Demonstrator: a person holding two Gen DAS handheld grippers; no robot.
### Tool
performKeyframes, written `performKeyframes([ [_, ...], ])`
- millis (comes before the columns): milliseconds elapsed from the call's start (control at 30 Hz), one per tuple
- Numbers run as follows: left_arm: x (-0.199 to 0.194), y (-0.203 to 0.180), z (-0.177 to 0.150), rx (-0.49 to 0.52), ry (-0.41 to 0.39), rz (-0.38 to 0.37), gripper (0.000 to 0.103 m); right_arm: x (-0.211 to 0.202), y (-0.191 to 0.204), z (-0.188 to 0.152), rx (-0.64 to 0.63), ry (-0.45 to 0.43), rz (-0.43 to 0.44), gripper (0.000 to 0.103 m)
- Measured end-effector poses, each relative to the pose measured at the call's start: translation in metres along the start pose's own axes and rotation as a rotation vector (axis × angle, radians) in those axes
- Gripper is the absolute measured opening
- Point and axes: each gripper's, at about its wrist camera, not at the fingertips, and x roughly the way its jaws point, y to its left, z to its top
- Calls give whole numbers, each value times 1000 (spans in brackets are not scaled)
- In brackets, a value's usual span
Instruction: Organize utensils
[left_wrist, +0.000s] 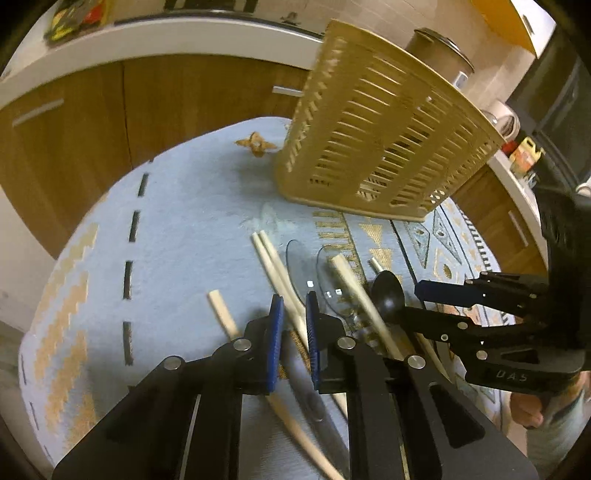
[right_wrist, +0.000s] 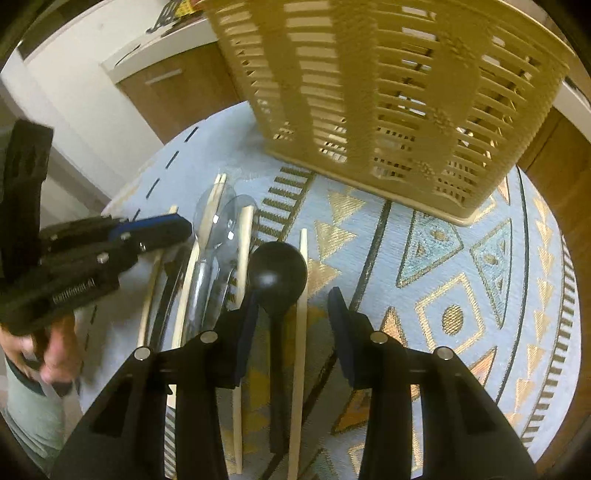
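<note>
Worktop (right_wrist: 517, 280) under pale blue cloth with gold triangle pattern. Slotted beige basket (right_wrist: 388, 92) standing at far side, well apart from utensils. Left gripper (left_wrist: 294, 317) narrowly parted, straddling a cream chopstick (left_wrist: 275, 269) without visibly pinching it. Right gripper (right_wrist: 291, 332) spread wide, low over black spoon (right_wrist: 277, 275) and the chopstick just beside it. Clear spoons (right_wrist: 218, 221) lying between chopsticks, left of black spoon, all loose on cloth.
</note>
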Motion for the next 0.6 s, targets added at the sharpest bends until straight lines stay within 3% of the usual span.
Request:
performKeyframes([
  [167, 0, 3, 0, -25, 7, -38, 12, 3, 7, -4, -65, 9, -55, 36],
  [200, -1, 2, 1, -28, 4, -43, 18, 4, 7, -4, -68, 10, -55, 36],
  [333, 5, -8, 12, -14, 0, 38, 21, 8, 10, -2, -84, 8, -59, 36],
  [467, 13, -7, 22, -35, -2, 47, 21, 15, 14, 5, -83, -7, -68, 36],
  [600, 18, -8, 28, -34, 4, 35, 10, 21, 14, 16, -70, -19, -52, 35],
])
